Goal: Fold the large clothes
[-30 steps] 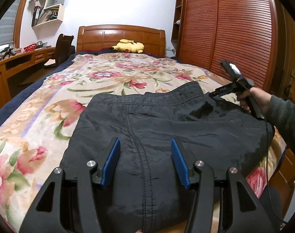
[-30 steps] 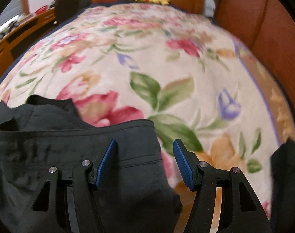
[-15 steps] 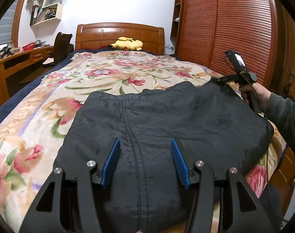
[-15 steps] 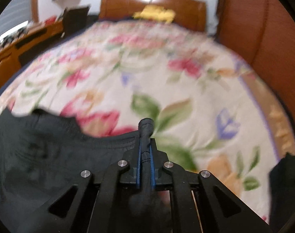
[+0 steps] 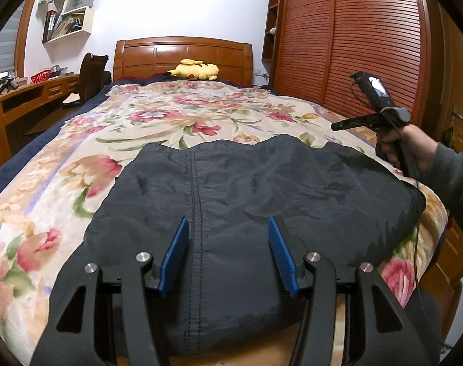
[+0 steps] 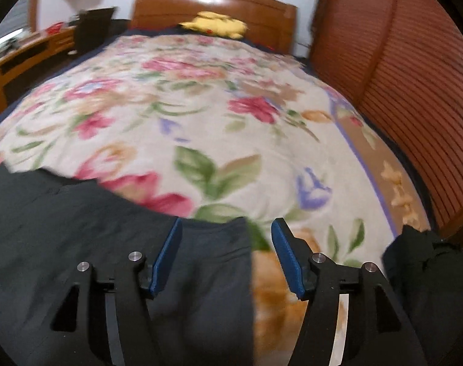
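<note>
A large dark grey, almost black garment (image 5: pixel 249 201) of thin, slightly shiny cloth lies flat on the near end of the bed (image 5: pixel 158 122), over its floral cover. A stitched seam runs near to far down its middle. Its far edge is wavy, its right side reaching the bed's edge.

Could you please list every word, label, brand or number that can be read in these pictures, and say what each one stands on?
None can be read.
Papers and books on the wall shelf: any print is too small to read.
Lit screen on the right tool: glare only, no legible characters.
Black garment: no label or logo in view.
Right wrist view: blurred, no text shows.
</note>
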Demonstrator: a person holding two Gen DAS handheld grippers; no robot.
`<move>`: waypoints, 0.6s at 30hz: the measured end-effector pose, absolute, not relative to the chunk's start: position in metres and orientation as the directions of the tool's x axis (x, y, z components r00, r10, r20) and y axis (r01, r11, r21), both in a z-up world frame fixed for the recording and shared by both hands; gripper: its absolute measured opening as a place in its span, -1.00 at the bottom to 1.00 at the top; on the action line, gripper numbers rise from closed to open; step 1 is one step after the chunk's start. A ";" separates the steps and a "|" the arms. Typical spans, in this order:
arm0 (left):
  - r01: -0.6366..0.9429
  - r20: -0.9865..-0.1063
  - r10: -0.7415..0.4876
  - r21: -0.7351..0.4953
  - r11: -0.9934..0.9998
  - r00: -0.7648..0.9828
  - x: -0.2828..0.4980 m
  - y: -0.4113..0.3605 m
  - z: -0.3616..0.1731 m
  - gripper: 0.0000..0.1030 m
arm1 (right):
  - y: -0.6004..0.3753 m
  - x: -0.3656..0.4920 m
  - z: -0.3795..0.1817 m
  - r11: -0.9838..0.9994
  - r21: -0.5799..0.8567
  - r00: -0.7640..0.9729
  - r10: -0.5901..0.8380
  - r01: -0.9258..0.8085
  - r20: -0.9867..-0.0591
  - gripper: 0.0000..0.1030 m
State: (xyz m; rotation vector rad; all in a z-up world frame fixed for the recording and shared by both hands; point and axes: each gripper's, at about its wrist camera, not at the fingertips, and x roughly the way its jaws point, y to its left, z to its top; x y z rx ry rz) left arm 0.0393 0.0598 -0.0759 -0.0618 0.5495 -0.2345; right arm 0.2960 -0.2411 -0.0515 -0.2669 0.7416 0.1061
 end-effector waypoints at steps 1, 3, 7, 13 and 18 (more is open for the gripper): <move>0.204 -0.513 -0.235 -0.118 0.972 0.825 0.040 0.059 -0.077 0.04 | -0.230 0.286 -0.051 0.951 -0.206 0.732 0.030 -0.231 -0.680 0.21; 0.204 -0.521 -0.233 -0.114 0.972 0.821 0.041 0.058 -0.078 0.04 | -0.206 0.264 -0.053 0.927 -0.205 0.723 0.094 -0.314 -0.684 0.21; 0.202 -0.533 -0.226 -0.103 0.974 0.815 0.042 0.056 -0.082 0.04 | -0.162 0.229 -0.062 0.877 -0.160 0.671 0.217 -0.453 -0.708 0.20; 0.202 -0.546 -0.222 -0.098 0.975 0.808 0.042 0.056 -0.086 0.04 | -0.112 0.185 -0.082 0.811 -0.146 0.617 0.300 -0.566 -0.728 0.20; 0.206 -0.549 -0.227 -0.102 0.973 0.804 0.041 0.058 -0.087 0.04 | -0.096 0.153 -0.089 0.790 -0.152 0.610 0.320 -0.595 -0.725 0.20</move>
